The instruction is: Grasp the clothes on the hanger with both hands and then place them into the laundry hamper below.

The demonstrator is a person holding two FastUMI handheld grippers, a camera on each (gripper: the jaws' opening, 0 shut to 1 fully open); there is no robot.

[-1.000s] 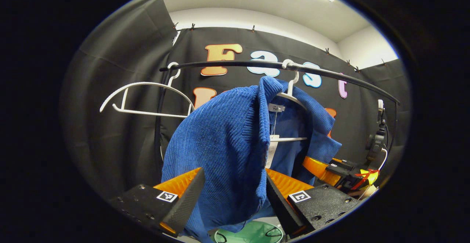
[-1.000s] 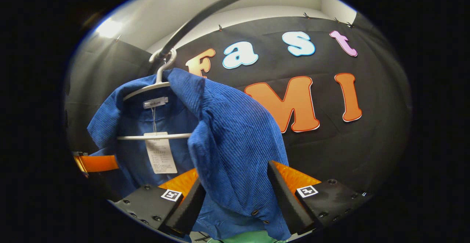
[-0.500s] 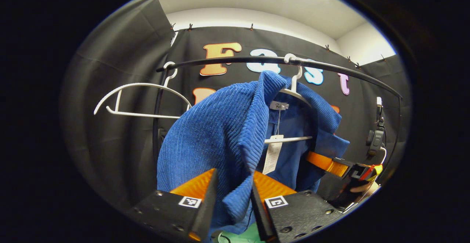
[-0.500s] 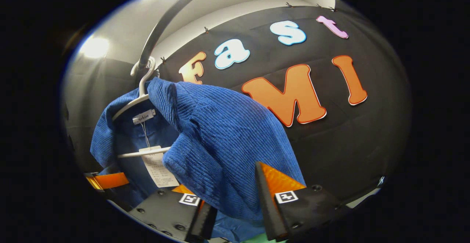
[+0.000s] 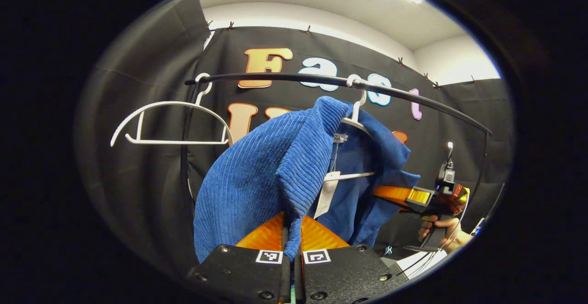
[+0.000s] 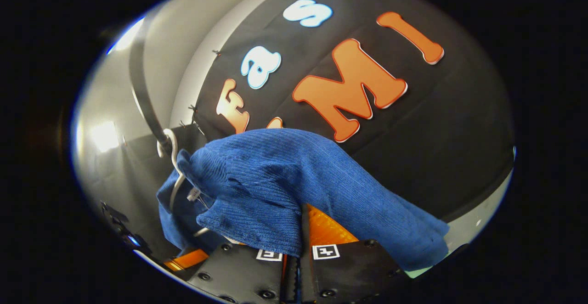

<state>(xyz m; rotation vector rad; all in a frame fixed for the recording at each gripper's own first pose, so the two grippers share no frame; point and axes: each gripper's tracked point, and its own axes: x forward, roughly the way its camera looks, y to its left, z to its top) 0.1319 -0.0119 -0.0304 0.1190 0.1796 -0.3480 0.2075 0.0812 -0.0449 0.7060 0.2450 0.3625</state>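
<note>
Hanging from the black rail [image 5: 285, 78] on a white hanger [image 5: 353, 115], the blue jacket [image 5: 257, 175] covers most of that hanger; only the hook and parts of the bars show. The hamper is hard to make out. I count two hangers: the second hanger [image 5: 170, 122] is bare, further along the rail. The left gripper [image 5: 292, 230] points up at the jacket, its two fingers pressed together on a front edge of the cloth. The right gripper [image 6: 301, 223], tilted strongly, is clamped on another fold of the jacket. In the left gripper view a hand [image 5: 441, 228] holds it from below.
</note>
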